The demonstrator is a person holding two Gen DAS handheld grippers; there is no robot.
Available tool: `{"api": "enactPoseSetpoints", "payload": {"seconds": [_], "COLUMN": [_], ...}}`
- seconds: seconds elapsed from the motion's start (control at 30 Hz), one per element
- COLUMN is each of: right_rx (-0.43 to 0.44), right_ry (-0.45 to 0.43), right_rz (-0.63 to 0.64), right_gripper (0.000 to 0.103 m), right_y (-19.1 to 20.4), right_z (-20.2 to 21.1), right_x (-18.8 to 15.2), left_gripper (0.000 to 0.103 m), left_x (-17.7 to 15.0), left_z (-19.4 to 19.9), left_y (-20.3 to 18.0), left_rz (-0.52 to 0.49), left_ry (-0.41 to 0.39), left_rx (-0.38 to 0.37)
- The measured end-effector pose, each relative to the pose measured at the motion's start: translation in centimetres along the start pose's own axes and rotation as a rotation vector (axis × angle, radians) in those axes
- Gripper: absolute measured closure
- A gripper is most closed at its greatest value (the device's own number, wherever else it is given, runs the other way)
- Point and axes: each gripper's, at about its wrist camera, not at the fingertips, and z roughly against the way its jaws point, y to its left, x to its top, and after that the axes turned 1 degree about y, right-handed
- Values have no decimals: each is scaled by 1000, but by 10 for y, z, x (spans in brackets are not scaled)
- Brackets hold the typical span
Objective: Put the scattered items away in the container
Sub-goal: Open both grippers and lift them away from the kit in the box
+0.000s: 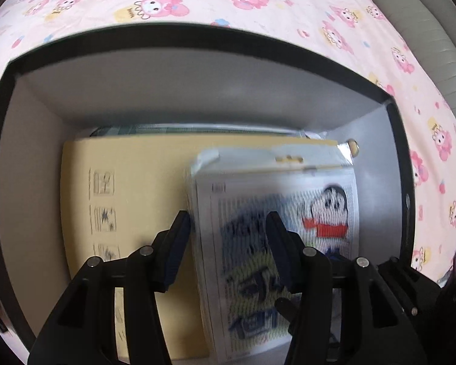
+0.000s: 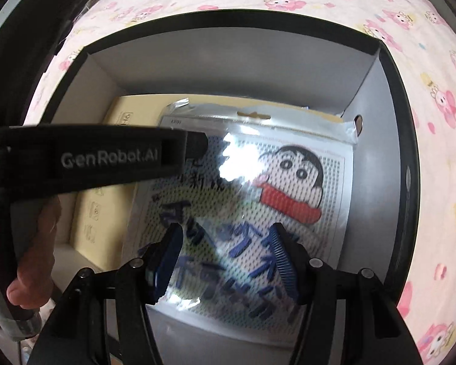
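Placing step: the cartoon craft-kit packet [image 2: 258, 200] is lying inside the black-rimmed box [image 1: 197, 38], atop a yellow carton [image 1: 130, 188]. Left gripper [image 1: 228, 246] and right gripper [image 2: 228, 258] are hovering, jaws apart, gripping nothing. Next move likely calls for withdrawing upward.

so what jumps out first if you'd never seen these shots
The cartoon packet, a clear bag showing a boy in a red scarf, lies inside the black-rimmed box on a yellow carton. All around is a pink cartoon-print sheet. The right claw hangs open above the packet.
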Motion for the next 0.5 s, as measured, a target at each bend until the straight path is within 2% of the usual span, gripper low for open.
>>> {"api": "enactPoseSetpoints", "payload": {"seconds": [0.1, 0.23, 0.27, 0.3, 0.33, 0.4, 0.5], "right_rx": [21, -17, -28, -40, -48, -16, 72], "right_ry": [-12, -44, -50, -52, -50, -53, -43], "right_rz": [-14, -28, -28, -29, -35, -63, -133], "right_gripper": [47, 47, 47, 47, 47, 43, 43], "right_y": [2, 7, 9, 10, 11, -13, -25], "right_z": [6, 13, 14, 14, 12, 11, 16], "right_x": [-12, -22, -24, -26, -29, -29, -32], "left_gripper": [51, 51, 51, 51, 44, 44, 44], "left_x": [-7, -22, -23, -25, -25, -33, -37], "left_z": [-9, -7, -7, -8, -10, -5, -5], "left_y": [-1, 8, 9, 11, 13, 22, 22], "left_rz": [15, 13, 13, 31, 59, 62, 43], "left_ry": [26, 57, 69, 99, 126, 127, 124], "left_rx": [-9, -42, -63, -127, -182, -182, -163]}}
